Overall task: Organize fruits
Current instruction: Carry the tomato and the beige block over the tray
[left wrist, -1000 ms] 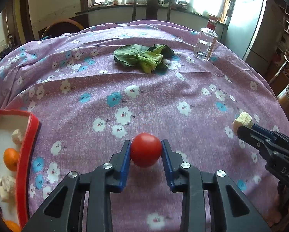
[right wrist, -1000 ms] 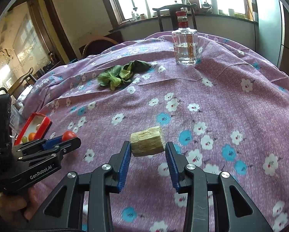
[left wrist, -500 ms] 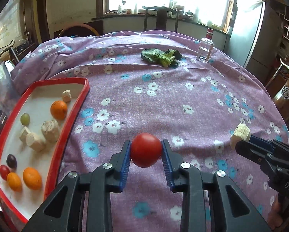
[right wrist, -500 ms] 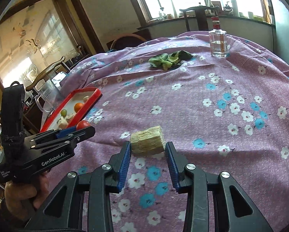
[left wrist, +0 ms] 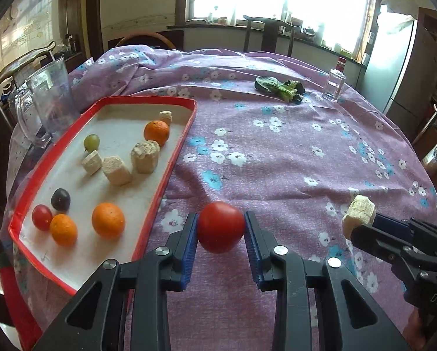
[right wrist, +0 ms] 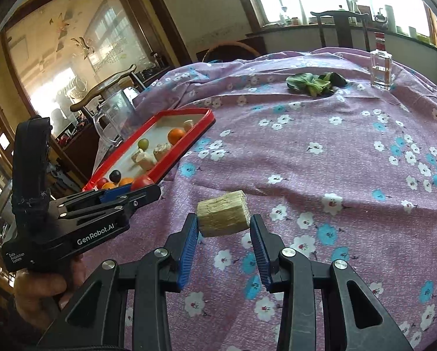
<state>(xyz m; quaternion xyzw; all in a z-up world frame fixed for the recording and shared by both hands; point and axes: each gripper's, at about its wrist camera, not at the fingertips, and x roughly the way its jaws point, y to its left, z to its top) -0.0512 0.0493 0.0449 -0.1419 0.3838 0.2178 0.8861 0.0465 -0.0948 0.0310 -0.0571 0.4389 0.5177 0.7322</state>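
Note:
My left gripper [left wrist: 220, 228] is shut on a red tomato [left wrist: 220, 226] and holds it above the cloth, just right of the red-rimmed tray [left wrist: 171, 158]. The tray holds oranges, a green grape, a dark grape, a small red tomato and several pale cut chunks. My right gripper [right wrist: 222, 223] is shut on a pale beige chunk [right wrist: 222, 218], held above the cloth; it shows in the left wrist view [left wrist: 359, 215] at the right. The right wrist view shows the left gripper [right wrist: 136, 188] with the tomato [right wrist: 142, 182] beside the tray [right wrist: 200, 134].
A round table under a purple floral cloth [left wrist: 276, 152]. Leafy greens [left wrist: 279, 87] and a glass bottle [left wrist: 333, 86] lie at the far side. A clear plastic jug [left wrist: 47, 99] stands left of the tray. Chairs ring the table.
Both grippers have swung left and back with their loads. The tray has come fully into view, and the tomato is now close to its right rim.

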